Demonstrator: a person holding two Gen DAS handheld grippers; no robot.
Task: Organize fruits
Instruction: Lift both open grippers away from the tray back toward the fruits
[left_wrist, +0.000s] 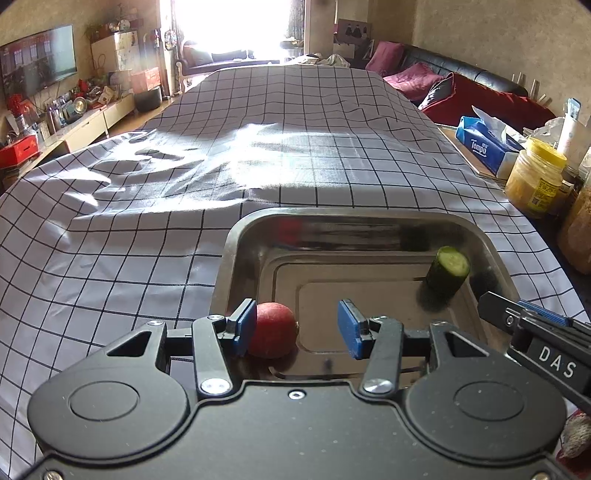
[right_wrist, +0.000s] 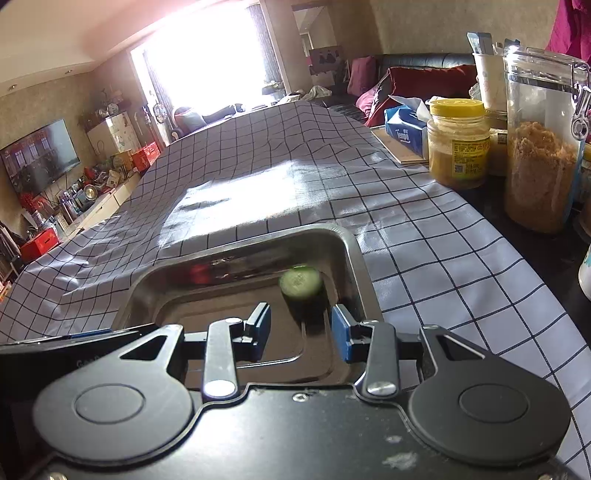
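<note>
The checked tablecloth (left_wrist: 258, 147) fills most of what I see, running up toward the bright window at the top of the frame, with the yellow-lidded jar (right_wrist: 458, 144) and tissue pack (left_wrist: 484, 146) at the right edge. On it, in the lower centre, sits the steel tray (left_wrist: 369, 218). My left gripper (left_wrist: 297, 328) hangs over the tray's near end, fingers apart, its left pad touching or just beside the red fruit (left_wrist: 273, 328), which lies inside the tray. My right gripper (right_wrist: 301, 332) is spread too, with the cucumber piece (right_wrist: 301, 284) standing upright just ahead of the gap. I judge both items are already in the tray, so this looks like the release step; next I should lift both grippers straight clear without nudging either piece.
</note>
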